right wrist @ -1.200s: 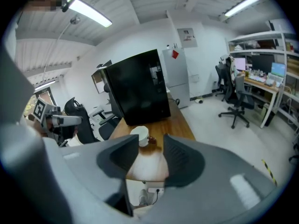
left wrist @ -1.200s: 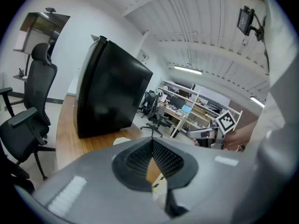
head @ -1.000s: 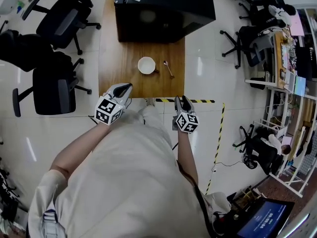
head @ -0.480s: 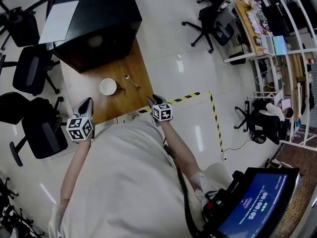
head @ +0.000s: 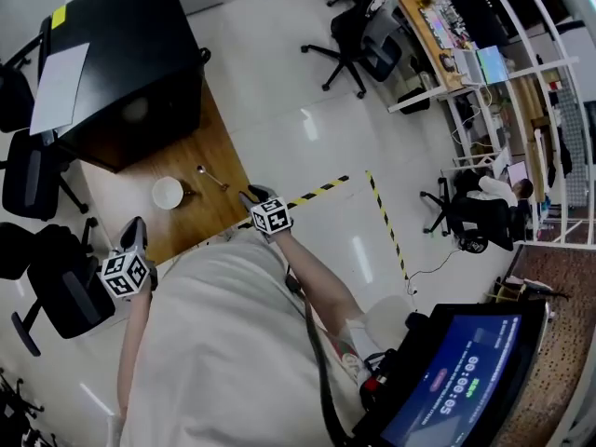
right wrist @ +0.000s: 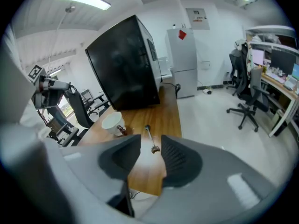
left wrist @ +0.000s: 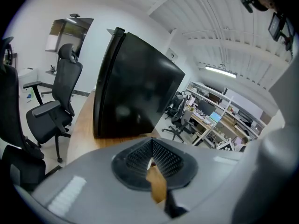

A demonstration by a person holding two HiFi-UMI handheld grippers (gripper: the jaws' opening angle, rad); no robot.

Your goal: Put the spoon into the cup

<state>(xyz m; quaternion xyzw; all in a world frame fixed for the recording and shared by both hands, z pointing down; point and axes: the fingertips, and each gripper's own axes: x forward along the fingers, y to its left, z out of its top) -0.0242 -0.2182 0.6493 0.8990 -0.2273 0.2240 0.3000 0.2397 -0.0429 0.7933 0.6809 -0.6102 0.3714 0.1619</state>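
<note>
Head view, nearest first: the person's light-clad torso fills the lower frame, with one arm out to each gripper.

Left gripper (head: 137,226): held off the bench's near-left corner, over the floor, beside a black office chair (head: 58,291). In the left gripper view its jaws meet at the tips, pressed together with nothing in them. Only a sliver of wood shows through the gap lower down.

Right gripper (head: 248,196): over the near-right edge of the bench (head: 200,223), pointing down and forward. In the right gripper view the jaws are spread and closing. No pad touches anything. The spoon shows in the gap, but it lies on the wood beyond the tips, not gripped.

Spoon (right wrist: 149,135): flat on the bench, handle end toward the right gripper and bowl end away. It sits right of the cup in the head view, near it but apart.

Cup (head: 168,193): white, upright on the wood, mouth open, with nothing visible inside. It stands roughly between the two grippers and farther in.

Behind the cup: a large black box (head: 130,35) takes up the far end of the bench, with a white sheet (head: 59,87) lying on top of it.

Floor, right of the bench: a yellow-black tape line (head: 317,192) runs away from the right gripper. Office desks and chairs stand well beyond it.
</note>
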